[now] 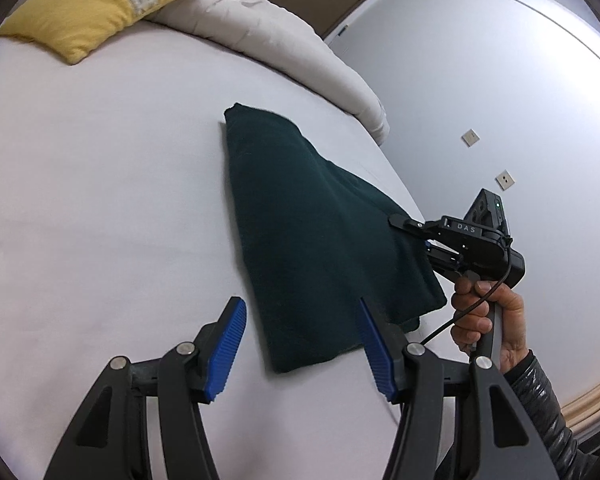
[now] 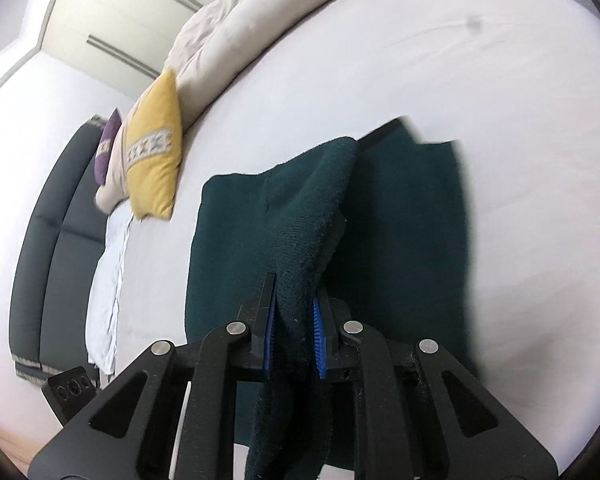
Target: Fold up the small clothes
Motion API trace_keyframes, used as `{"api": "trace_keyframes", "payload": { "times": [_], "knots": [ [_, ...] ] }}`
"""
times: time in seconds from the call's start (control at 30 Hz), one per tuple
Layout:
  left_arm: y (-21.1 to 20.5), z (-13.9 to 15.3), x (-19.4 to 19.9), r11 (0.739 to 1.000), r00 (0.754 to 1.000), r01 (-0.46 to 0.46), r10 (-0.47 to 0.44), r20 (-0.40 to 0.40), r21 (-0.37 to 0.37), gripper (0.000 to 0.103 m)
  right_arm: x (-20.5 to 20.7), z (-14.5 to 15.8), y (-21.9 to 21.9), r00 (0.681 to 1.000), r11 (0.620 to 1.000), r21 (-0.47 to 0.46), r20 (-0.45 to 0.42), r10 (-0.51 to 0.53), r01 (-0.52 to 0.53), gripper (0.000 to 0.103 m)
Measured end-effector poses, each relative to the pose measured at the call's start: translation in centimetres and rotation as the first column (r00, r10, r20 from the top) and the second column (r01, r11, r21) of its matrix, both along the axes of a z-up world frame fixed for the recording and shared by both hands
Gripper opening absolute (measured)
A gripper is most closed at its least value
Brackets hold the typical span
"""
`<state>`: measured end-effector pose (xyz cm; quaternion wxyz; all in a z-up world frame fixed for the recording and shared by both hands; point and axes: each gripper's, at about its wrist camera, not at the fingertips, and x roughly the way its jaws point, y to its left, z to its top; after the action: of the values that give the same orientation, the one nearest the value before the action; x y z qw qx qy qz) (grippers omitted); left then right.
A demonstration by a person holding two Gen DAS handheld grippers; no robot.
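Observation:
A dark green cloth (image 1: 300,224) lies on the white bed sheet (image 1: 100,200), partly folded, its right edge lifted. My right gripper (image 1: 404,232) is shut on that raised edge; in the right wrist view its blue pads (image 2: 320,336) pinch a fold of the dark green cloth (image 2: 300,240), which drapes up and over the fingers. My left gripper (image 1: 304,344) hovers open just above the cloth's near corner, nothing between its blue pads (image 1: 228,352). A hand (image 1: 484,312) holds the right gripper's handle.
A yellow patterned cushion (image 1: 96,4) and a bunched white duvet (image 1: 276,36) lie at the far side of the bed. The bed's edge runs close to the right of the cloth, with a pale wall (image 1: 500,80) beyond. A dark headboard (image 2: 52,216) stands at left.

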<state>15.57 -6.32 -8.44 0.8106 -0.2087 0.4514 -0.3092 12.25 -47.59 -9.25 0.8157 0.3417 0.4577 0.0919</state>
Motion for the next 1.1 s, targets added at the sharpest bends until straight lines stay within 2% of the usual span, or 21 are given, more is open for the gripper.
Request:
{"api": "trace_keyframes", "payload": {
  "times": [0.23,0.4,0.53,0.6,0.73,0.9,1.0,1.03,1.1],
  "knots": [
    [-3.2,0.9,1.2,0.997,0.998,0.052,-0.054,0.041,0.050,0.059,-1.8,0.2,-3.9,0.999,0.999,-0.002,0.012,-0.033,0.033,0.013],
    [-5.5,1.5,2.2,0.994,0.995,0.071,-0.077,0.066,0.089,0.059,-2.9,-2.1,-6.6,0.998,0.997,0.039,0.020,-0.065,0.064,0.012],
    [-7.1,0.7,3.3,0.988,0.994,0.084,-0.093,0.061,0.133,0.059,-2.7,-5.2,-6.2,0.997,0.996,0.033,-0.020,-0.081,0.082,0.012],
    [-7.2,-0.1,3.8,0.986,0.995,0.083,-0.090,0.043,0.147,0.059,-2.9,-6.7,-7.0,0.994,0.990,0.082,-0.024,-0.109,0.111,0.012],
    [-7.5,-0.6,3.9,0.983,0.995,0.082,-0.091,0.046,0.162,0.059,-3.2,-7.0,-6.8,0.994,0.992,0.069,-0.004,-0.107,0.107,0.011],
    [-8.0,-0.7,4.0,0.978,0.993,0.074,-0.090,0.071,0.196,0.064,-3.3,-7.7,-6.5,0.994,0.993,0.058,-0.002,-0.107,0.107,0.012],
    [-8.7,-1.1,4.6,0.970,0.993,0.075,-0.093,0.069,0.231,0.064,-3.5,-7.7,-6.8,0.994,0.991,0.083,-0.017,-0.104,0.105,0.016],
    [-8.7,-1.2,4.7,0.970,0.994,0.076,-0.093,0.065,0.233,0.064,-3.8,-7.3,-6.9,0.993,0.991,0.074,-0.030,-0.113,0.115,0.027],
    [-8.4,-1.4,4.7,0.969,0.994,0.072,-0.089,0.064,0.236,0.064,-5.0,-5.7,-7.0,0.987,0.988,-0.006,-0.049,-0.154,0.154,0.033]
  ]
}}
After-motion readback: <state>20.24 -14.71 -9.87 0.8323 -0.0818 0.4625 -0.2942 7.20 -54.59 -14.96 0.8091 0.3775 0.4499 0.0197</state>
